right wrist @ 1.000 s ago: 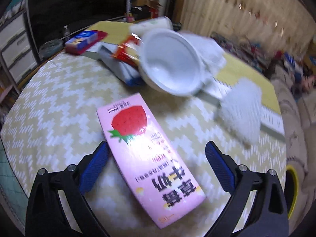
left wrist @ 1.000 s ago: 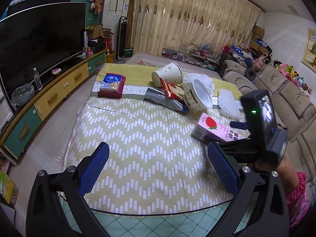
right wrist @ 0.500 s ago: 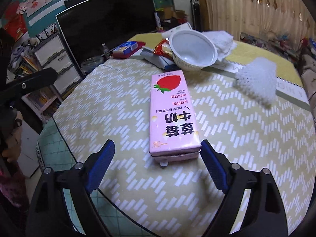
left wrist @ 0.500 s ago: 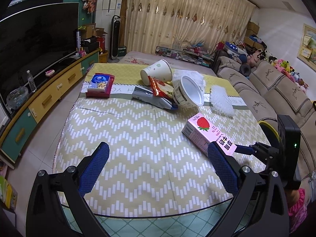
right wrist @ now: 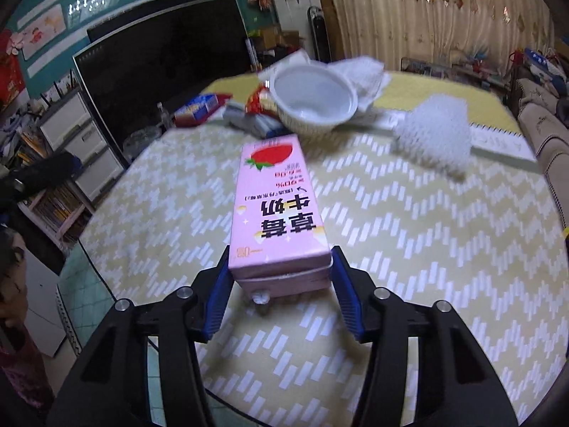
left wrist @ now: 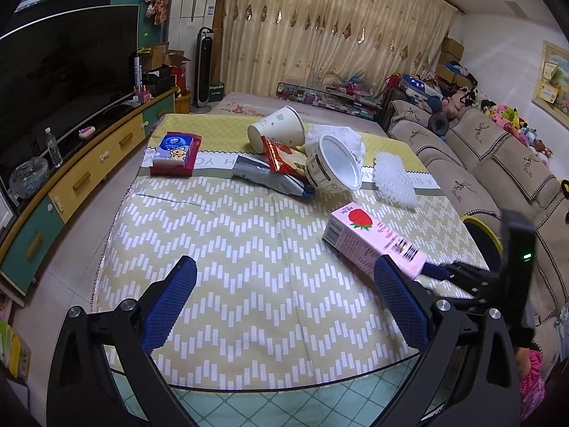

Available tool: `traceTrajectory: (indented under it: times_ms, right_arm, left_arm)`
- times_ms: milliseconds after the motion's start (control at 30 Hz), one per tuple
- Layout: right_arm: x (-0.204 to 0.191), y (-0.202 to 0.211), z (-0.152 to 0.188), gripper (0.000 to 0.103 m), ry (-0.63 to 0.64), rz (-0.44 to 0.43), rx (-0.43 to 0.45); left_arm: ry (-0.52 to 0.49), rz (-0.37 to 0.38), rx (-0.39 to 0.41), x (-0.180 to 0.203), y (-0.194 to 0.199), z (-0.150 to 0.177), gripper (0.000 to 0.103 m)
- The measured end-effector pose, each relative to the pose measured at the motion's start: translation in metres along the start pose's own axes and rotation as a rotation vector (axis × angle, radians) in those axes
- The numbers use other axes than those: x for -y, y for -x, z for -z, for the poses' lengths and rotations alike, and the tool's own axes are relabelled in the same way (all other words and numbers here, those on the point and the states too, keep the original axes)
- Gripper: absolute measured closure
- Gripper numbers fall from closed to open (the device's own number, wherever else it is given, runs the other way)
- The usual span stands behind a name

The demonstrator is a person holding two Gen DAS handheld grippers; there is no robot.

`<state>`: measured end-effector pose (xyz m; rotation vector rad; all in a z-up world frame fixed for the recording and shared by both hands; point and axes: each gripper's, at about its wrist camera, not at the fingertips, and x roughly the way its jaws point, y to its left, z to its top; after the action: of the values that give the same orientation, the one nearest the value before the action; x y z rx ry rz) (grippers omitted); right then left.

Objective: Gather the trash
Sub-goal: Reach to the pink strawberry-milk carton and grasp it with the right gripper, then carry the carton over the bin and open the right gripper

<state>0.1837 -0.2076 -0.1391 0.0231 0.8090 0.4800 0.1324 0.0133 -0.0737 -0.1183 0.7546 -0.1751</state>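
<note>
A pink strawberry milk carton (right wrist: pixel 275 206) lies flat on the table's zigzag cloth (right wrist: pixel 426 235). My right gripper (right wrist: pixel 281 270) has its jaws closing around the carton's near end, and both blue pads (right wrist: pixel 217 284) touch its sides. In the left wrist view the same carton (left wrist: pixel 370 238) sits at the right, with the right gripper (left wrist: pixel 432 271) behind it. My left gripper (left wrist: pixel 284 277) hangs open over the near part of the table with nothing between its fingers.
More trash lies at the far side: a white bowl (left wrist: pixel 334 167), a tipped paper cup (left wrist: pixel 277 133), a red wrapper (left wrist: pixel 281 154), a silver wrapper (left wrist: pixel 270 178), white foam netting (left wrist: pixel 393 179) and a tissue pack (left wrist: pixel 174 149). A sofa (left wrist: pixel 498 163) runs along the right, a TV cabinet (left wrist: pixel 89 167) along the left.
The right gripper swung round to line up with the carton's end and its jaws came in from wide apart to the carton's sides. The left gripper stayed put.
</note>
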Motion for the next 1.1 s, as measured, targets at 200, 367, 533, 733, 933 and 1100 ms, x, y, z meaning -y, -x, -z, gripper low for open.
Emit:
traceTrajectory:
  times_ms: [200, 367, 533, 733, 933, 1100]
  right_arm:
    - [0.003, 0.034, -0.004, 0.053, 0.019, 0.016, 0.044]
    - [0.011, 0.062, -0.005, 0.053, 0.010, 0.027, 0.067]
    - [0.018, 0.087, -0.002, 0.053, 0.010, 0.055, 0.095]
    - [0.031, 0.102, 0.003, 0.053, -0.010, 0.073, 0.107]
    - [0.057, 0.122, 0.005, 0.053, -0.055, 0.136, 0.154]
    - [0.104, 0.143, 0.009, 0.053, -0.141, 0.261, 0.197]
  left_arm:
    - [-0.008, 0.002, -0.003, 0.003, -0.002, -0.002, 0.005]
    - [-0.023, 0.008, -0.004, 0.010, -0.002, -0.004, 0.005]
    - [-0.041, 0.015, -0.005, 0.019, -0.002, -0.005, 0.005]
    - [-0.065, 0.020, -0.011, 0.030, -0.004, -0.007, 0.005]
    - [-0.087, 0.028, -0.019, 0.042, -0.008, -0.009, 0.005]
    - [-0.106, 0.037, -0.032, 0.053, -0.017, -0.012, 0.005]
